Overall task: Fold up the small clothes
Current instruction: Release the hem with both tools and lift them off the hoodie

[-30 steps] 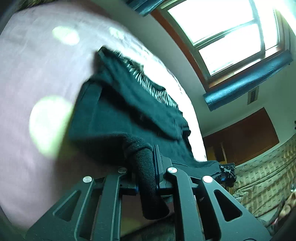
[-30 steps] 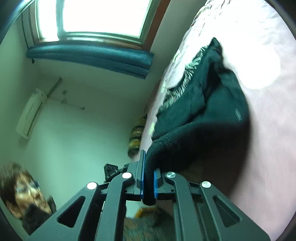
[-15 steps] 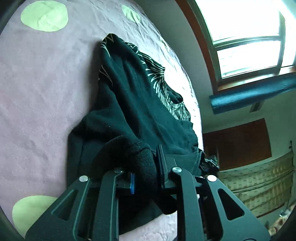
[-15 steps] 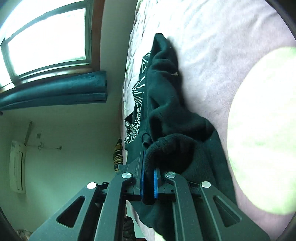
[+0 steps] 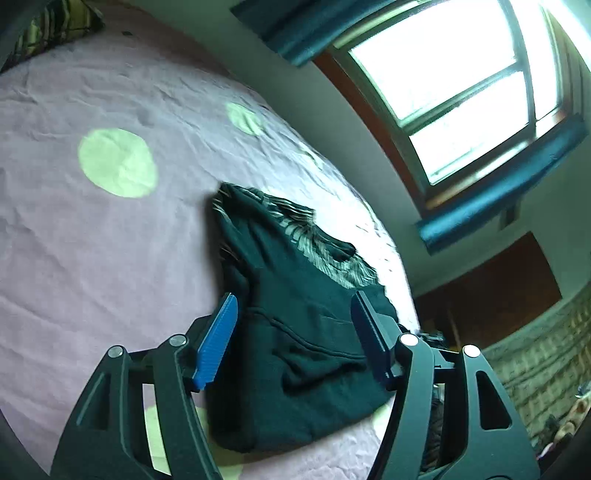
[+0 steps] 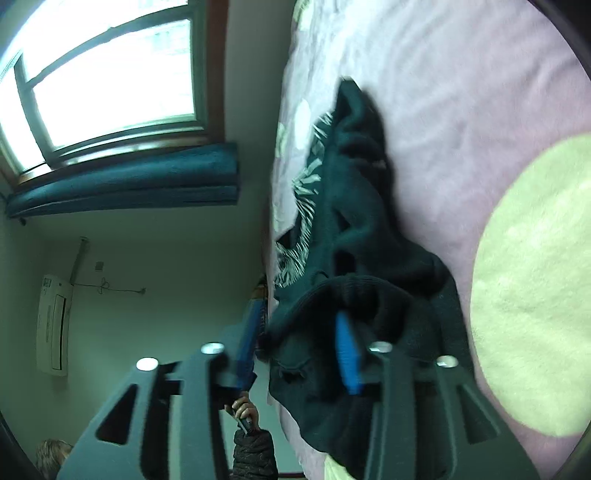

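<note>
A small dark green garment [image 5: 295, 325] with a pale leaf print at its far edge lies folded over on a pink bedsheet [image 5: 92, 240]. My left gripper [image 5: 295, 328] is open and empty, its blue pads apart just above the near part of the garment. In the right wrist view the same garment [image 6: 354, 229] lies bunched on the bedsheet [image 6: 461, 110]. My right gripper [image 6: 295, 332] is open, with a ribbed hem of the garment lying loose between its pads.
The sheet has pale green dots [image 5: 116, 162] [image 6: 535, 288]. A window [image 5: 461, 85] with a blue blind is on the wall past the bed. A striped pillow [image 5: 48, 26] lies at the far left. A person [image 6: 251, 443] stands beside the bed.
Both grippers were shut on the garment's hem; both have opened and let it go. The garment has dropped folded onto the sheet and the left gripper has drawn back.
</note>
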Demonstrator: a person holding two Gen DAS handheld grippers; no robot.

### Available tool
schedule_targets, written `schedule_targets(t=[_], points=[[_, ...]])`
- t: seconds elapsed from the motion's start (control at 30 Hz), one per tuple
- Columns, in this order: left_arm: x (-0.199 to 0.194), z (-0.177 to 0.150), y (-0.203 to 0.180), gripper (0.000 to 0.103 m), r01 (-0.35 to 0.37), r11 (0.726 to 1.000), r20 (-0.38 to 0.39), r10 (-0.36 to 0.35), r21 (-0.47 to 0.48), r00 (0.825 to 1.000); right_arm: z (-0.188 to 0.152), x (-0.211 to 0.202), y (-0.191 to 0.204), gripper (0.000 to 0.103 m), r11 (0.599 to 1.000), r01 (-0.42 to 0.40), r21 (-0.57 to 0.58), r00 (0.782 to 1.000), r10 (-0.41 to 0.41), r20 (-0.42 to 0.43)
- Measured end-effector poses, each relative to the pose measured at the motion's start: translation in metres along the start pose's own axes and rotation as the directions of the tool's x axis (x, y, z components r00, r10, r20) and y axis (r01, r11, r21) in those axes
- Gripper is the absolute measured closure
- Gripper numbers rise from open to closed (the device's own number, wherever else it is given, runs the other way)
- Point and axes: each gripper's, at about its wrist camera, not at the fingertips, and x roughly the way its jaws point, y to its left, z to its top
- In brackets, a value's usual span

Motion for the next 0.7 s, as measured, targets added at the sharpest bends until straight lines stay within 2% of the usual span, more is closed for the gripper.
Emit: schedule_targets(t=[0.07, 0.23, 0.4, 0.53, 0.57, 0.6, 0.7], points=[[0.005, -0.002, -0.001, 0.040, -0.042, 0.998, -0.017, 0.043, 0.044, 0.999, 0.000, -0.007, 0.013, 0.046, 0.998, 0.016, -0.065, 0.999, -0.014, 0.029], [0.038, -0.007, -0.011, 0.036, -0.104, 0.978, -0.114, 0.125, 0.181, 0.986, -0.004, -0.006, 0.051, 0.046, 0.940, 0.195, -0.280, 0.980, -0.177, 0.089], [0.080, -0.003, -0.020, 0.035, -0.103, 0.959, -0.176, 0.153, 0.264, 0.973, -0.002, 0.013, 0.066, 0.046, 0.889, 0.273, -0.367, 0.962, -0.255, 0.096], [0.100, -0.001, -0.023, 0.036, -0.117, 0.944, -0.199, 0.184, 0.307, 0.963, -0.001, 0.013, 0.059, 0.046, 0.874, 0.305, -0.378, 0.952, -0.290, 0.096], [0.103, -0.002, -0.024, 0.040, -0.118, 0.942, -0.203, 0.188, 0.315, 0.961, -0.002, 0.010, 0.057, 0.046, 0.875, 0.302, -0.378, 0.953, -0.288, 0.096], [0.106, -0.003, -0.026, 0.051, -0.119, 0.938, -0.203, 0.193, 0.326, 0.960, -0.002, 0.010, 0.055, 0.046, 0.877, 0.299, -0.376, 0.954, -0.284, 0.098], [0.110, -0.008, -0.031, 0.055, -0.149, 0.919, -0.194, 0.232, 0.366, 0.953, -0.003, 0.006, 0.055, 0.046, 0.880, 0.292, -0.374, 0.956, -0.276, 0.098]])
